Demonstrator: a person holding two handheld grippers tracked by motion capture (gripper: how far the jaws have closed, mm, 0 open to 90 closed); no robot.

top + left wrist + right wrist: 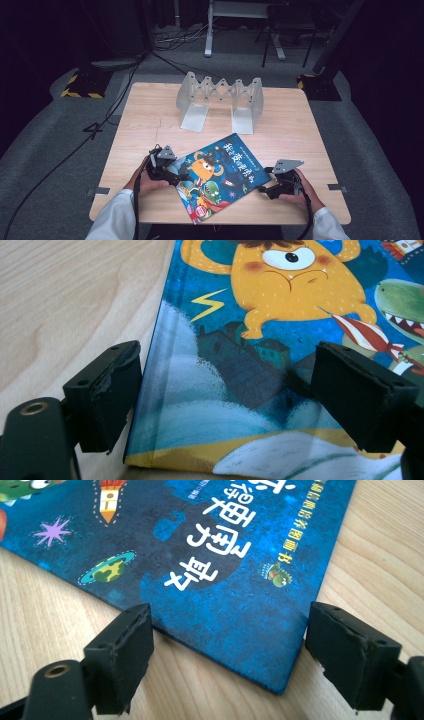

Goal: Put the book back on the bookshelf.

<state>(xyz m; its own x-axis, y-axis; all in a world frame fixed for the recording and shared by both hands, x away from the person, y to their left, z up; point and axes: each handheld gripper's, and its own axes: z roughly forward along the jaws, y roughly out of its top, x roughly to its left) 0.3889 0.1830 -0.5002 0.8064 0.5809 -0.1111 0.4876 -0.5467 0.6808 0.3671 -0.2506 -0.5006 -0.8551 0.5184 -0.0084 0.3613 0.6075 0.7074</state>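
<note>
Wooden table [150,115] spread out under the high camera, and lying flat on its near half, turned at an angle, is the blue book [220,172] with the orange one-eyed monster on the cover. Behind it, near the far edge, a grey bookrack [222,97] stands upright, well apart from the book. Left tongs [175,175] sit at the book's left side; in the left gripper view [225,390] the jaws stand wide apart, one just outside the spine edge over bare wood, the other over the cover, neither seen pressing. Right tongs [261,188] sit at the book's right corner; in the right gripper view [225,655] the jaws are apart, straddling that corner, each just beside an edge without clamping.
</note>
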